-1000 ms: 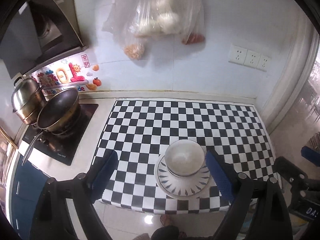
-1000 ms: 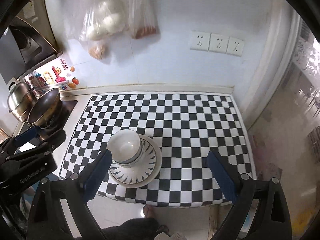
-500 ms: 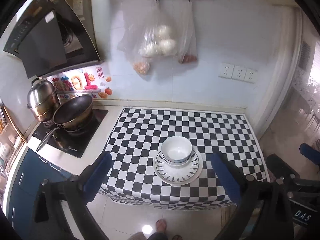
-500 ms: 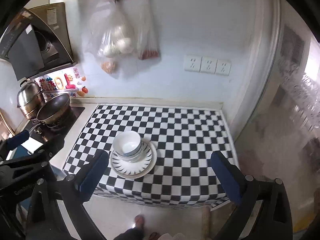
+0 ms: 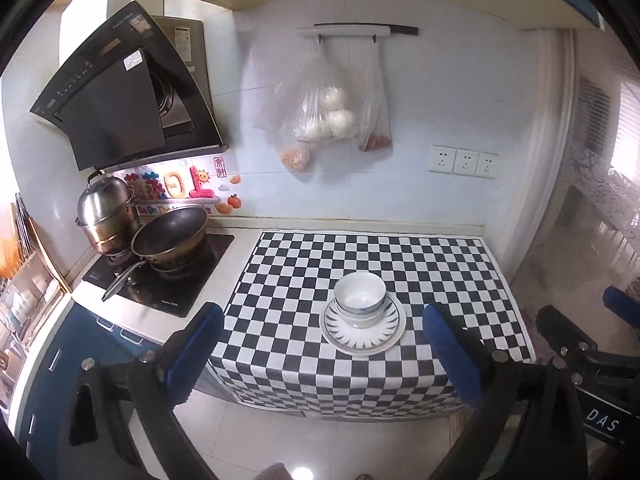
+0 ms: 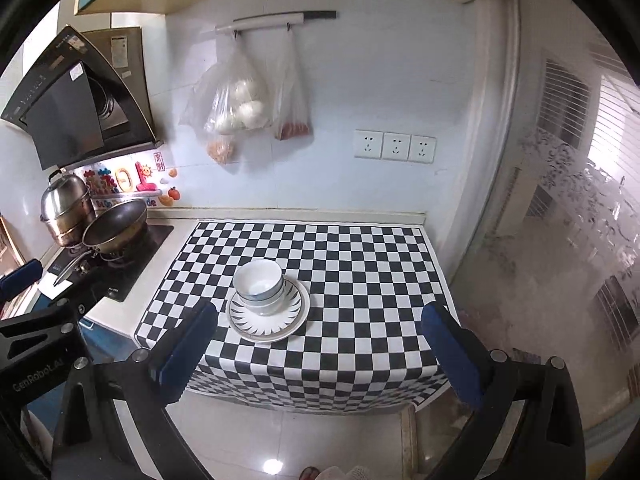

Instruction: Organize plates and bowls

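Bowls [image 5: 359,298] sit nested on a white plate [image 5: 363,330] with dark ray markings, near the front edge of the checkered cloth [image 5: 304,264] that covers the counter, closer to its front right corner in your left wrist view. Both your grippers hang back from the counter, over the floor, and neither touches the stack. Your left gripper [image 5: 320,344] has its blue fingers [image 5: 450,354] spread as wide as they go, with nothing held; the plate and bowls appear in the gap between them but well beyond the tips. Your right gripper [image 6: 318,344] is likewise wide open and empty, its blue pads [image 6: 448,354] clear of everything, the stack showing just inside its left finger. Beyond the cloth's left edge, a dark frying pan [image 5: 170,236] and a steel steamer pot [image 5: 106,210] stand on the black cooktop [image 5: 160,276] under the range hood [image 5: 120,96]. On the back wall, plastic bags [image 5: 324,112] of food hang from a rail above the counter, with a row of white sockets [image 5: 464,160] to their right.
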Demonstrator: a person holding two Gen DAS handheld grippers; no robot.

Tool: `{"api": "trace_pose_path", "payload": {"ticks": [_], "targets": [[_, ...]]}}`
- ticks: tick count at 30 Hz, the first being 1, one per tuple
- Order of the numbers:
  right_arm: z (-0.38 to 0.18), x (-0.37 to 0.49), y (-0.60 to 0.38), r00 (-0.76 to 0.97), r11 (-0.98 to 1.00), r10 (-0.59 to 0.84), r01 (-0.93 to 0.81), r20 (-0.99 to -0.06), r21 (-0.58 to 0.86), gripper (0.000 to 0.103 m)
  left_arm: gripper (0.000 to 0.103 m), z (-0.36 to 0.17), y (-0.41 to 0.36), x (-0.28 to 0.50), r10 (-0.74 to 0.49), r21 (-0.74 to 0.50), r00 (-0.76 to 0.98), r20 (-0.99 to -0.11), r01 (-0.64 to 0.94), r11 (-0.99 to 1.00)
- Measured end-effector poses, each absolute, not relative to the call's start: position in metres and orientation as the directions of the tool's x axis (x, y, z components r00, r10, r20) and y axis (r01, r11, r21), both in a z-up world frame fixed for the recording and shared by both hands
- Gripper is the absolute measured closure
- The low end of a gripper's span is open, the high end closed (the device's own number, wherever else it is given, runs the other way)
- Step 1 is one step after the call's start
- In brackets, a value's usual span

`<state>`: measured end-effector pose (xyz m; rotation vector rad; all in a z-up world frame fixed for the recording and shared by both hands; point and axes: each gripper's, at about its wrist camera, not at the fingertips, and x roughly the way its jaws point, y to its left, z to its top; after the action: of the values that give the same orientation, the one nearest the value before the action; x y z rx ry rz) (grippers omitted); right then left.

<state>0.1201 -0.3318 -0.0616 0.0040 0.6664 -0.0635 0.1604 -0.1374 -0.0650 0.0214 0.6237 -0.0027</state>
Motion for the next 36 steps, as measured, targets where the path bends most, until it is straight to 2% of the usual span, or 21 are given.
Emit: {"api": "trace_pose_path", "payload": {"ticks": [22,36], "targets": [[-0.037,-0.069,-0.244,0.805,0.986,-0.157,0.16,-0.572,-0.044,0.0,0.001,-0.045,-0.063,0.013,-0.037,0.064,0.858,-0.513,0.081,0.995],[-0.032,-0.094,-0.239,0.815,0.982,-0.172,0.19,-0.553,-0.025,0.0,0.001,-0.043,-0.055,-0.013,-0.025,0.075,0.864,-0.503,0.073,0.995]]}}
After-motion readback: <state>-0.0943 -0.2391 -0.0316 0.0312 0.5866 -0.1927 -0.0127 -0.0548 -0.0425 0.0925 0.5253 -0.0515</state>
